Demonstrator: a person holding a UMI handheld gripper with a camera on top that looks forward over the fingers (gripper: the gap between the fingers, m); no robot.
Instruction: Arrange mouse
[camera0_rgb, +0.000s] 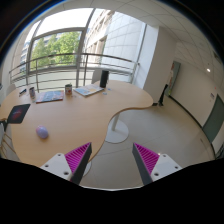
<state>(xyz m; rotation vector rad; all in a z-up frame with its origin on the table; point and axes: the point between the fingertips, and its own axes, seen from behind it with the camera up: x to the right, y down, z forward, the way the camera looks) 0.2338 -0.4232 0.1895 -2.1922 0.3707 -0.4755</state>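
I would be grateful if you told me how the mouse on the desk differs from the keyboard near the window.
The mouse is small, rounded and purplish; the keyboard is long, flat and pale. The mouse lies close ahead of the open claw, to its left; the keyboard lies far beyond, near the desk's window edge. Both rest on the same wooden desk, untouched.

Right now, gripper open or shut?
Open. The gripper shows a wide gap between its pink-padded fingers, holding nothing; the small purple mouse sits beyond on the wooden desk.

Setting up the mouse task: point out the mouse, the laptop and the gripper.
mouse (42, 132), gripper view, top of its shell.
laptop (17, 113), gripper view, its dark body.
gripper (112, 158), gripper view, the open gap midway between its fingertips.
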